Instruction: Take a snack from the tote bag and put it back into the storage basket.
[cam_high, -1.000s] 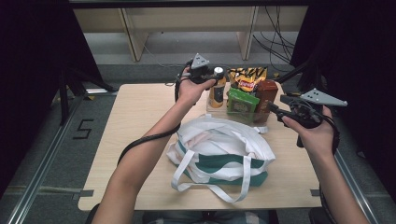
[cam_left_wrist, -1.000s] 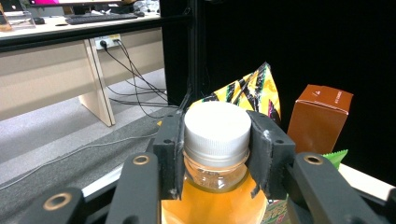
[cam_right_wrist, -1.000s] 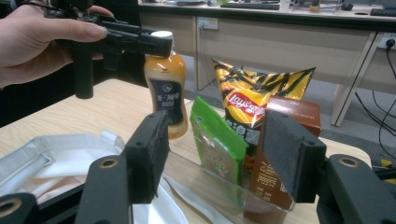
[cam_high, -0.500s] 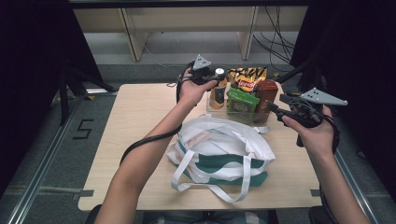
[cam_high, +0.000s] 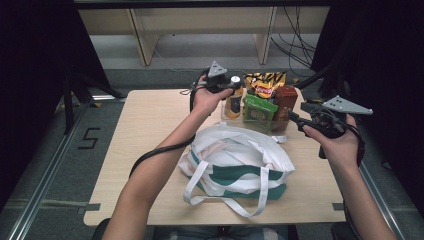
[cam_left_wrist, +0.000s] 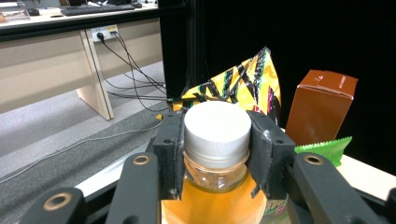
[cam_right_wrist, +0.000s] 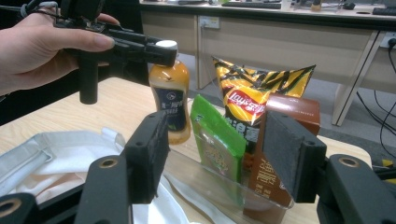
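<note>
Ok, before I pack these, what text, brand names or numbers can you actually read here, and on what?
"Lay's": red logo on the yellow and black chip bag.
"5": marked on the floor left of the table.
Orange drink bottle, dark label: print too small to read.
Green pouch: print blurred.
Brown carton: lettering unreadable.

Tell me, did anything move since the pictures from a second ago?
Nothing visibly changed. The left tool stays clamped on the white cap of the orange bottle, which stands where it did. The right tool still waits open near the brown box, and the white bag lies as before.
</note>
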